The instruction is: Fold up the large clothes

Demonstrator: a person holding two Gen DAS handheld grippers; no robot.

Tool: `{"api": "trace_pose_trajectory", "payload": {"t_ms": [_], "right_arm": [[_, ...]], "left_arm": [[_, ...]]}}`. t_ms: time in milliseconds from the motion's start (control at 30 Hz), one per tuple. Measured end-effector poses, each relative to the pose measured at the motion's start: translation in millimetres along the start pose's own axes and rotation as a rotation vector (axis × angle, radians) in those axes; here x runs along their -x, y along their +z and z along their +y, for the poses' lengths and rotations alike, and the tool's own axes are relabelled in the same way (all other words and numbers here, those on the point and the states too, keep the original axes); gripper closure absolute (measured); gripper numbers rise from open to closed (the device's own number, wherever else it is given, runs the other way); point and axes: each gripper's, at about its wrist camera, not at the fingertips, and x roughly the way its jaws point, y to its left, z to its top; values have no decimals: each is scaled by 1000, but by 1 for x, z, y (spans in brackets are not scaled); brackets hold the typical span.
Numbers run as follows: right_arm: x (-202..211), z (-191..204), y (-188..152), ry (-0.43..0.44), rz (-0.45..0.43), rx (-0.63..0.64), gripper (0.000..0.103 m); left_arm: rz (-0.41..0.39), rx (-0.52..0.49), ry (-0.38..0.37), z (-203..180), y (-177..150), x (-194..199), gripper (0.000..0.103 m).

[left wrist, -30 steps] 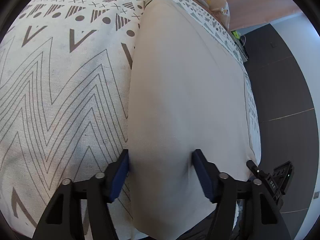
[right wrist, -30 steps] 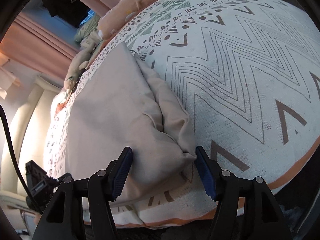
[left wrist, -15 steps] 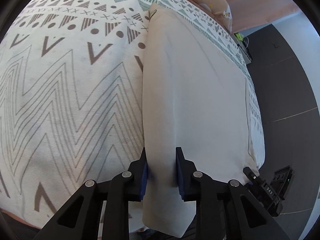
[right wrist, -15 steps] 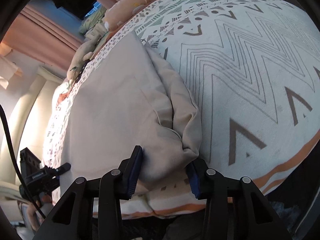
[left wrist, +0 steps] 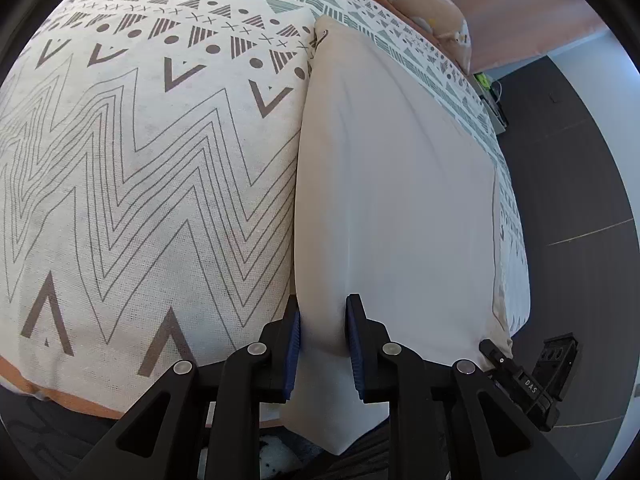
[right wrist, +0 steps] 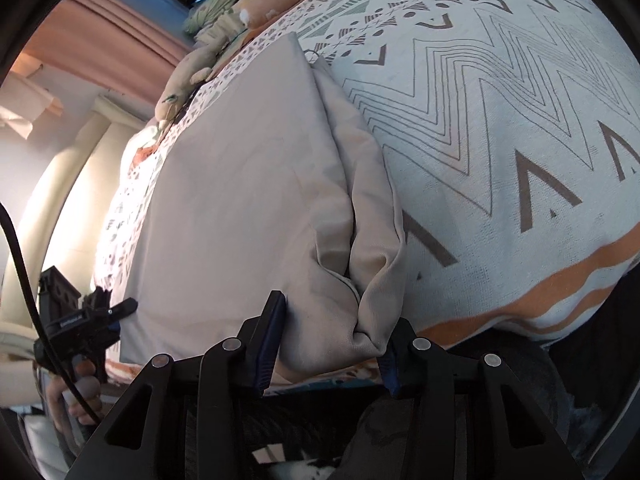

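Beige cloth [left wrist: 392, 184] lies flat on the patterned bedspread [left wrist: 132, 168], reaching ahead of both tongs. Left tongs [left wrist: 322, 336] are clenched on its near hem. Right tongs [right wrist: 332, 334] straddle the bunched folded edge, pads half-closed, grip not fully pinched.

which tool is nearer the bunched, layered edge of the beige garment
Right. The right tool straddles the beige garment's bunched layered edge; the left tool grips the opposite, smooth folded edge.
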Motion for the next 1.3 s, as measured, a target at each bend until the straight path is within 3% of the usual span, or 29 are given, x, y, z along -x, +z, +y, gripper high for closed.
{"api": "trace_pose_trajectory", "payload": {"t_ms": [133, 267, 333, 500, 567, 800, 1300], "right_arm": [[3, -15, 6, 42, 13, -71, 59], [14, -27, 12, 7, -34, -83, 44], [18, -34, 18, 17, -42, -95, 41], [17, -35, 34, 13, -44, -76, 37], [16, -37, 43, 16, -42, -73, 32], [-9, -39, 88, 29, -8, -53, 32], [-77, -22, 175, 167, 124, 46, 32]], "left_arm": [[7, 1, 8, 1, 1, 2, 80], [5, -9, 10, 3, 4, 7, 79], [-13, -15, 13, 4, 8, 10, 73], [-58, -15, -1, 3, 19, 11, 36], [-63, -19, 5, 2, 25, 7, 35], [-44, 16, 8, 10, 48, -8, 35], [-42, -3, 55, 4, 109, -43, 36]]}}
